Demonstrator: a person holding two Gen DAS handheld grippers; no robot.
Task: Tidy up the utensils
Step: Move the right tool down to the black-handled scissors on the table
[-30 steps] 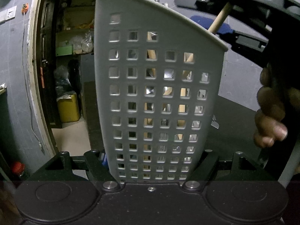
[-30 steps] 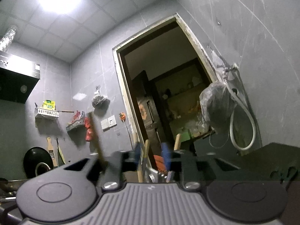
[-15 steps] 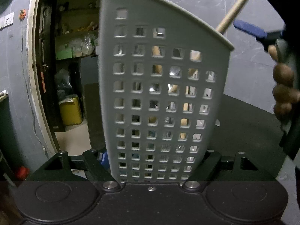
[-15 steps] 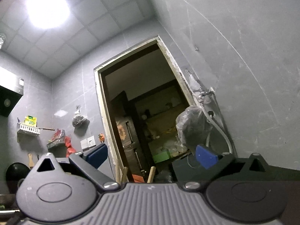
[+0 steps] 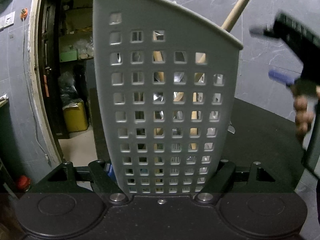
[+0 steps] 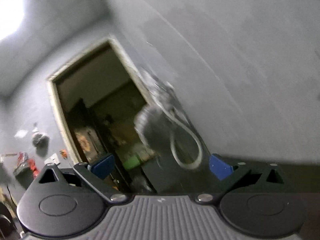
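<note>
A grey perforated utensil holder (image 5: 169,88) fills the left wrist view, standing upright between the fingers of my left gripper (image 5: 164,168), which is shut on its base. Through its holes I see wooden handles and metal utensils (image 5: 178,78). One long wooden handle (image 5: 238,6) sticks out of the top, leaning right. My right gripper (image 5: 270,55) hangs blurred to the right of the holder, apart from the handle, held by a hand (image 5: 302,114). In the right wrist view that gripper (image 6: 162,167) is open, its blue pads (image 6: 220,169) wide apart with nothing between them.
The holder stands on a dark counter (image 5: 260,136) against a grey tiled wall. A small metal piece (image 5: 231,129) lies behind the holder. An open doorway (image 5: 66,80) with a yellow can (image 5: 76,116) is to the left. A hose (image 6: 186,146) and bag (image 6: 152,128) hang beside the doorway.
My right gripper let go of the wooden handle, opened wide and drew away to the right, tilting as it went. The handle now rests in the holder. My left gripper stayed put.
</note>
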